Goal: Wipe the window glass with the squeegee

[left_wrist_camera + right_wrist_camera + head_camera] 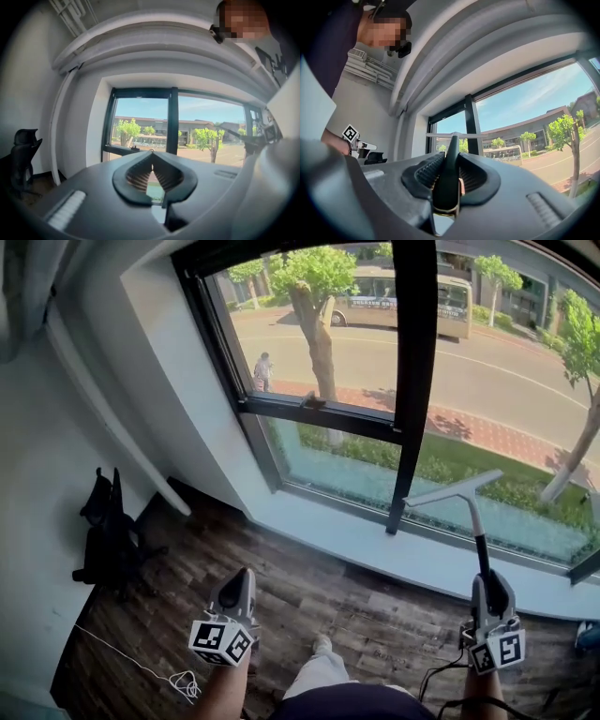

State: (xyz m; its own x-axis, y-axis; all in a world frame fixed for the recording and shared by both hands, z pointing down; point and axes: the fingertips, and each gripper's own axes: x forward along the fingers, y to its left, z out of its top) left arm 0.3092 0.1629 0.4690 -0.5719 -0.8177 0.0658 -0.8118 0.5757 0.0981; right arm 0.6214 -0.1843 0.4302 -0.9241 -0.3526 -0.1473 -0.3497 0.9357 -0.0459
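The squeegee (479, 538) has a dark handle and a pale blade (454, 489). My right gripper (488, 579) is shut on the handle's lower end and holds it upright at the lower right. The blade sits level in front of the lower window glass (506, 381), just right of the black mullion (413, 352); I cannot tell whether it touches the pane. In the right gripper view the handle (448, 176) runs up between the jaws of the right gripper (450, 157) to the blade (454, 135). My left gripper (246, 576) is low at the left, shut and empty, its jaws meeting at the tip (151, 156).
A white sill (375, 545) runs under the window above the dark wooden floor (309, 601). A black office chair (108, 531) stands by the left wall. A white cable (141, 667) lies on the floor. The person's shoe (322, 645) is between the grippers.
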